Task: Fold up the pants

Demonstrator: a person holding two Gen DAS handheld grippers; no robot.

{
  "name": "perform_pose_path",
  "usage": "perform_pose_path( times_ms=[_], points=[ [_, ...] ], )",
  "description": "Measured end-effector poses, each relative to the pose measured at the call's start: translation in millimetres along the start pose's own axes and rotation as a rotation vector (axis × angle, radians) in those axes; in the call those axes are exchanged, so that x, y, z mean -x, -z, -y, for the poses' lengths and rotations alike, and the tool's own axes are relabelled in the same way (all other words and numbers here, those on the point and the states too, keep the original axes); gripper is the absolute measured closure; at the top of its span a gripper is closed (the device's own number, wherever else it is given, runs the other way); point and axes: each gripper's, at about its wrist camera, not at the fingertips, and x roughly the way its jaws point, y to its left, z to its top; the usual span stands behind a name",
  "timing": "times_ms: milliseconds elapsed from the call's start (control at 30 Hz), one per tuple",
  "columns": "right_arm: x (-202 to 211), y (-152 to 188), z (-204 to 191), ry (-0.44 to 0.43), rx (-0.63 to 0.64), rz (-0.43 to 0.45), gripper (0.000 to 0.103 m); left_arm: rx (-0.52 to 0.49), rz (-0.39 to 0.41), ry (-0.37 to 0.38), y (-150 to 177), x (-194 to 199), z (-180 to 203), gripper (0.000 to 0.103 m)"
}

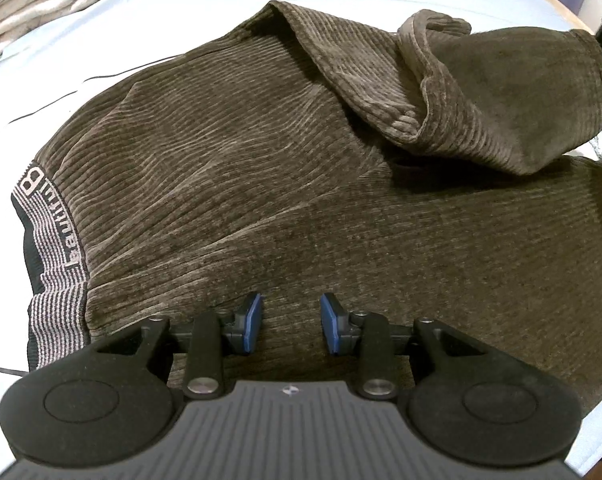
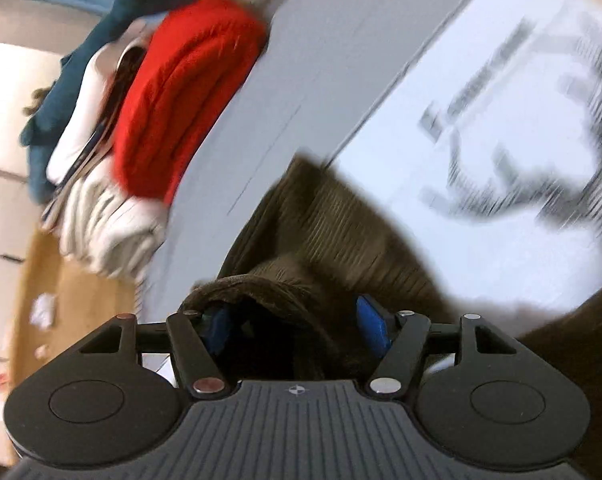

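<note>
Dark brown corduroy pants [image 1: 261,168] lie spread on a pale blue surface [image 1: 205,4], with a striped waistband [image 1: 57,240] at the left. A pant leg end [image 1: 501,92] is lifted and folded over at the upper right. My left gripper [image 1: 291,326] is open and rests over the pants' near edge, with cloth between its blue pads [image 1: 253,320]. My right gripper [image 2: 297,328] has its pads wide apart around a thick bunch of the pants [image 2: 301,240]. The right wrist view is blurred by motion.
A folded white cloth [image 1: 33,4] lies at the far left. A pile of clothes with a red item [image 2: 185,96] on top sits beside the surface, over white and teal pieces. A floor with paper scraps [image 2: 45,308] lies below.
</note>
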Motion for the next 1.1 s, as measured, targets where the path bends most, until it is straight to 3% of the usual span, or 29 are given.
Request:
perform_pose_path(
  times_ms=[133,200,300,433,633,667,767,867,1000,1100],
  points=[
    [33.9,-2.5,-9.4,0.202,0.034,0.203,0.04,-0.012,0.002,-0.001,-1.6,-1.8,3.1,0.067],
    [47.2,-1.4,-5.0,0.246,-0.025,0.252,0.04,-0.017,0.002,-0.001,-2.7,-2.3,5.3,0.066],
    [50.5,1.6,2.9,0.119,-0.127,0.188,0.04,-0.02,0.003,-0.001,-3.5,-1.8,7.0,0.066],
    [38.3,12.2,12.6,-0.08,-0.28,0.012,0.04,-0.021,0.005,0.0,-2.6,-0.8,6.6,0.066],
    [21.6,13.7,2.6,-0.122,-0.292,-0.044,0.04,-0.026,0.01,0.001,-1.2,-0.2,6.7,0.066],
    [14.6,11.1,4.0,-0.128,-0.304,-0.048,0.043,-0.025,0.014,0.001,-1.1,0.5,6.7,0.066],
    [-1.2,10.0,6.9,-0.149,-0.309,-0.052,0.07,-0.017,0.049,0.017,-0.7,6.3,8.1,0.066],
    [-12.2,4.4,0.8,-0.151,-0.253,-0.018,0.091,-0.039,0.101,0.032,0.3,13.8,14.1,0.066],
    [2.6,-13.3,-12.1,-0.215,-0.204,0.095,0.095,-0.143,0.195,0.033,3.3,24.9,35.6,0.066],
    [51.3,-33.2,-31.3,-0.287,-0.137,0.317,0.095,-0.229,0.284,0.043,4.4,32.8,55.5,0.066]
  ],
)
